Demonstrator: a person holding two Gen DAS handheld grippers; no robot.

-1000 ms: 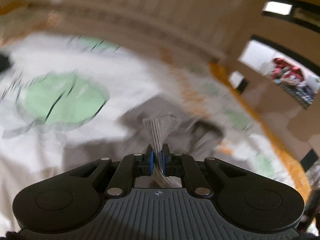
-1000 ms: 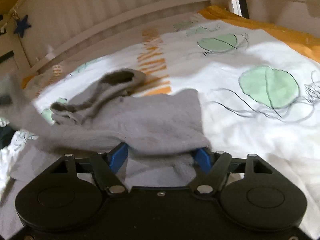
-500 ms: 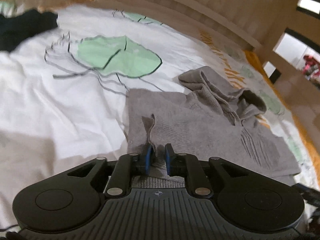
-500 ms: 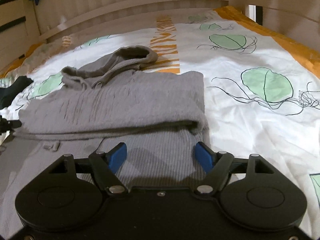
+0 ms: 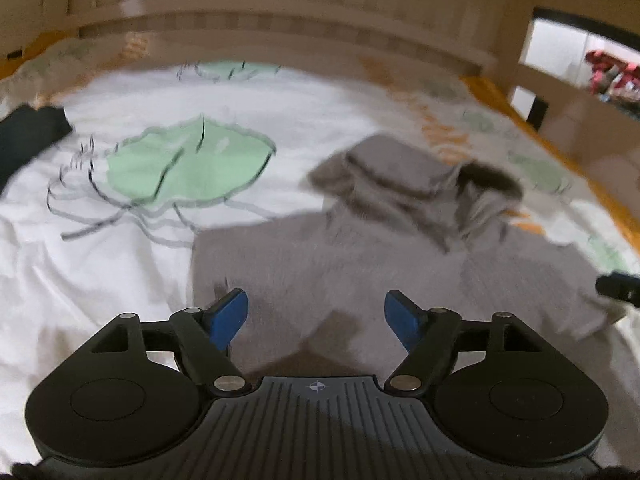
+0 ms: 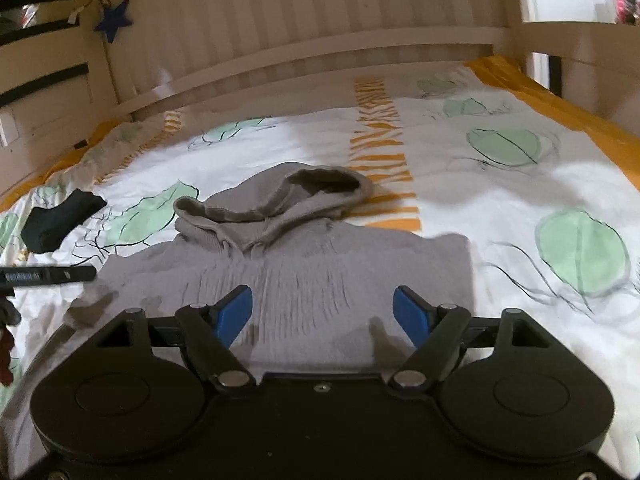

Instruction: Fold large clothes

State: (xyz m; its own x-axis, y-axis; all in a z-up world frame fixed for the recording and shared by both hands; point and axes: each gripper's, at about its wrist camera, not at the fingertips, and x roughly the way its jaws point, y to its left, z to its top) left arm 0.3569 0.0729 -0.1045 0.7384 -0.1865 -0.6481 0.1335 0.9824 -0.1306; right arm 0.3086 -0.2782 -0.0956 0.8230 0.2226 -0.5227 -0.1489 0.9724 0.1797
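Note:
A grey hooded sweater [image 6: 320, 268] lies folded on the bed, its hood [image 6: 304, 192] towards the headboard. In the left wrist view the same grey sweater [image 5: 360, 256] spreads ahead, blurred. My left gripper [image 5: 316, 314] hovers above its near left edge; its jaws are opening and nothing is between them. My right gripper [image 6: 322, 314] stands open just above the sweater's near edge, with only cloth lying below the blue pads [image 6: 234, 314]. The left gripper's tip [image 6: 48, 274] shows at the left edge of the right wrist view.
The white bedspread [image 6: 500, 208] has green leaf prints and orange stripes. A dark garment [image 6: 60, 218] lies at the far left of the bed. A pale slatted headboard [image 6: 320, 40] closes the far side, and an orange bed edge [image 5: 520, 120] runs along the right.
My left gripper has let go of the grey cloth it pinched and opened wide. The sweater's folded part now lies flat. The right gripper has pulled back and up from the sweater.

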